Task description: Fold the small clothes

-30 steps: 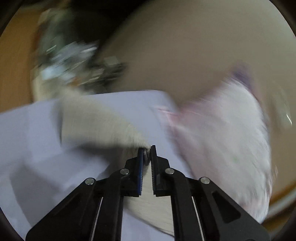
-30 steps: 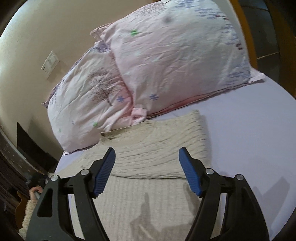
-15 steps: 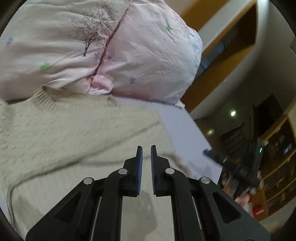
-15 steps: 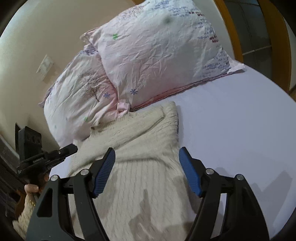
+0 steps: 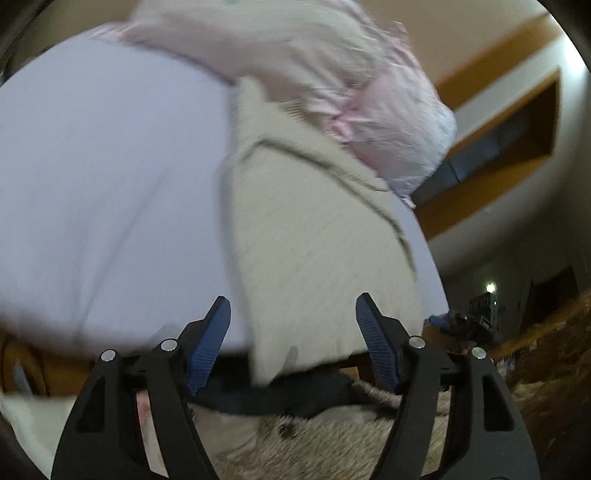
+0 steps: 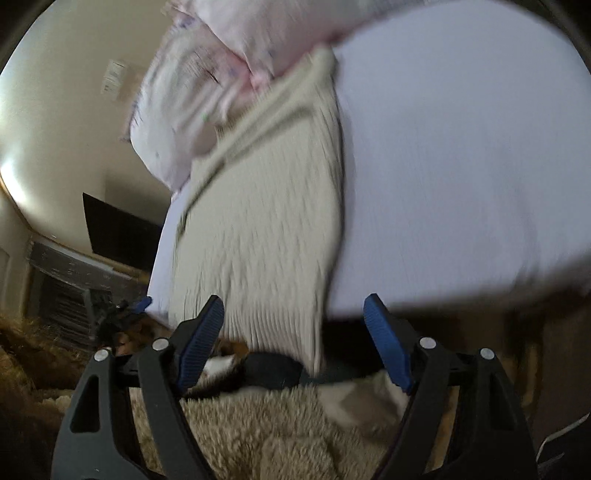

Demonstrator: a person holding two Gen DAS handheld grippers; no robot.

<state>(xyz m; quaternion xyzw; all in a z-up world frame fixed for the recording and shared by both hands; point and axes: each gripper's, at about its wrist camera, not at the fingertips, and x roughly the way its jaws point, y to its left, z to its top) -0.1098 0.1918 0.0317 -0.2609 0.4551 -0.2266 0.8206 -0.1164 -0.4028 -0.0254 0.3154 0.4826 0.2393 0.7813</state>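
Now the sweater (image 5: pixel 314 236) is seen mid-frame, its sides folded in; the left gripper (image 5: pixel 293 332) and right gripper (image 6: pixel 293 332) are spread, empty. Its hem must be gripped next, probably.

Motion blur and cut-off edges in both wrist views

Both views are smeared, so the knit of the sweater (image 5: pixel 317 236) reads only as faint lines and the print on the pillows (image 5: pixel 373 92) cannot be made out. The pillows run off the top edge in the right view (image 6: pixel 258 33). The sweater's near hem drops behind a dark strap (image 6: pixel 273 369). A small dark device (image 5: pixel 480 321) at far right is too small and blurred to name.
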